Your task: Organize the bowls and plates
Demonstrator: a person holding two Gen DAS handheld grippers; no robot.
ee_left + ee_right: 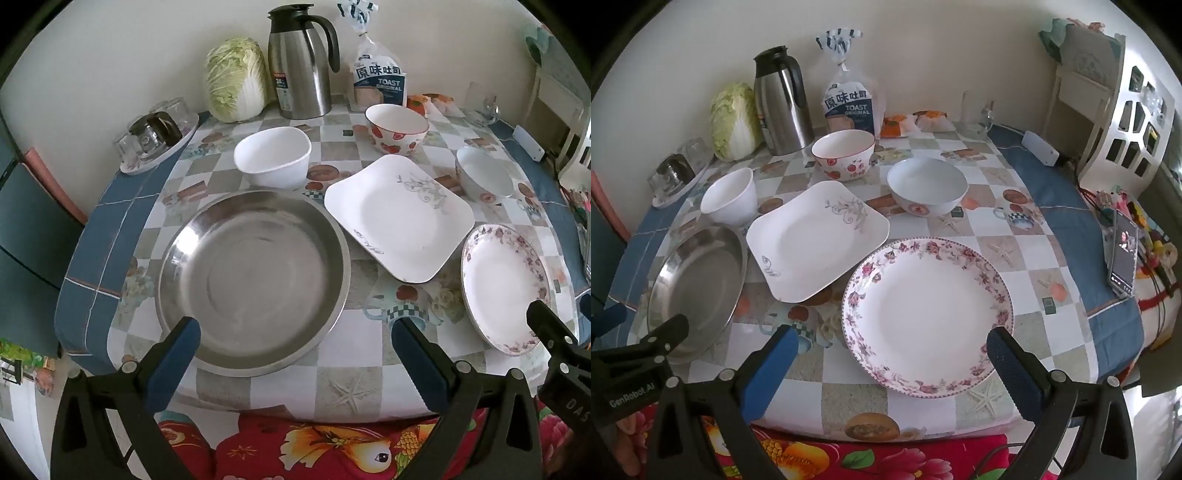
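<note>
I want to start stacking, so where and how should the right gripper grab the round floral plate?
Take the floral plate by its near rim, coming in low from the table's front edge. It lies flat, so only the raised rim offers a pinch. The right gripper is open.

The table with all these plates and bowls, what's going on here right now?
A person holds a two-finger tool in each hand above the near edge of the checked table, and nothing is picked up yet. The left tool hangs open over the round steel basin. The right tool hangs open over the round floral-rimmed plate. The square white plate, plain white bowl, strawberry bowl and white bowl with a red motif lie apart, unstacked.
</note>
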